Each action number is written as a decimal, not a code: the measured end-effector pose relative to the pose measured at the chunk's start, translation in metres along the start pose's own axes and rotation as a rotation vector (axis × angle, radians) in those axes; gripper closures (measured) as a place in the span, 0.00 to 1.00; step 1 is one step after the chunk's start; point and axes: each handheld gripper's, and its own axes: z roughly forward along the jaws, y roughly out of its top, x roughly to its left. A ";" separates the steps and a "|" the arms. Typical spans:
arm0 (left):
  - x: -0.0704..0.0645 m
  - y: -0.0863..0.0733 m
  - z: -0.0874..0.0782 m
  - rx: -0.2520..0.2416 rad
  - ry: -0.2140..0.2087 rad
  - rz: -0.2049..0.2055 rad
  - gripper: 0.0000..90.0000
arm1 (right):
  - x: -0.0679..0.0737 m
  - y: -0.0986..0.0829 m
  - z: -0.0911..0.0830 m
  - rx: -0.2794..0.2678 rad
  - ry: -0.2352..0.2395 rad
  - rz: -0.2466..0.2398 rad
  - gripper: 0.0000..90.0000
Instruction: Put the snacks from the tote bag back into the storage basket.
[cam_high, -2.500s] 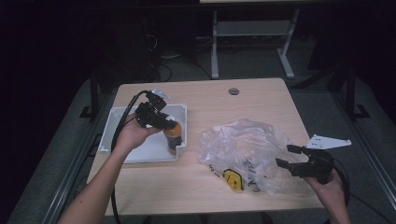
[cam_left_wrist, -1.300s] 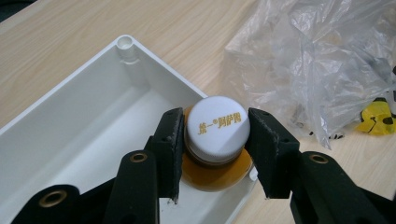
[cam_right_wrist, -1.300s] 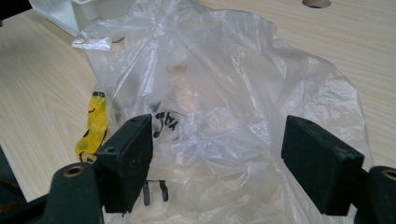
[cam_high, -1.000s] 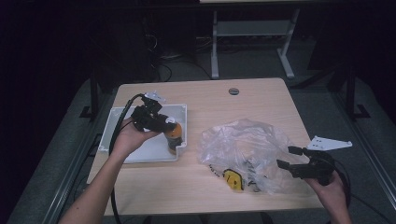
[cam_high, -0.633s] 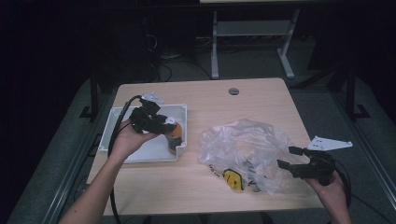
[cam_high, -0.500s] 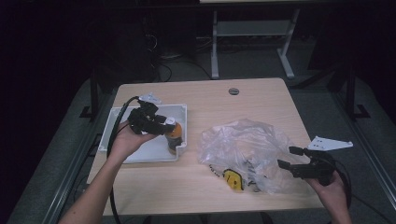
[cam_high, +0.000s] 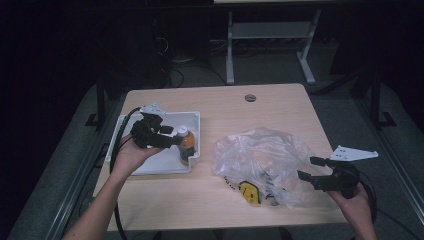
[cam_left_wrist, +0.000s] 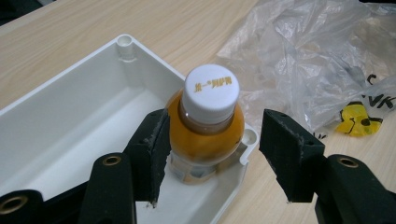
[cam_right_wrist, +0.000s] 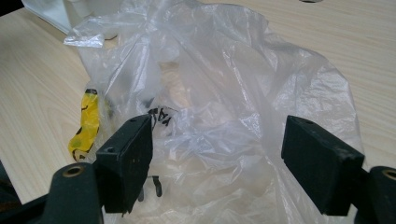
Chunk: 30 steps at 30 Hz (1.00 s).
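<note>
Grippers sit nearest us, one in each of our hands. Our right gripper (cam_high: 314, 169) has its jaws spread wide at the near right edge of the clear plastic bag (cam_high: 260, 160), gripping nothing; the bag lies crumpled on the table (cam_high: 225, 105) with a yellow printed patch (cam_high: 248, 192) at its near side. Farther off on the left, our left gripper (cam_left_wrist: 212, 156) has its jaws parted around the orange juice bottle (cam_left_wrist: 207, 130), one jaw touching it and the other clear of it. The bottle stands upright, white cap on, in the white tray's (cam_high: 195, 120) near right corner.
</note>
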 end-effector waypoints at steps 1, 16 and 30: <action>0.000 -0.002 0.000 -0.002 0.001 -0.002 0.47 | 0.000 0.000 0.000 0.000 -0.001 -0.001 0.27; 0.007 -0.025 -0.008 -0.032 0.004 -0.045 0.45 | -0.001 0.000 -0.001 -0.001 -0.007 0.006 0.27; 0.011 -0.048 -0.007 -0.047 0.004 -0.072 0.43 | -0.001 0.000 0.000 0.007 -0.006 0.001 0.27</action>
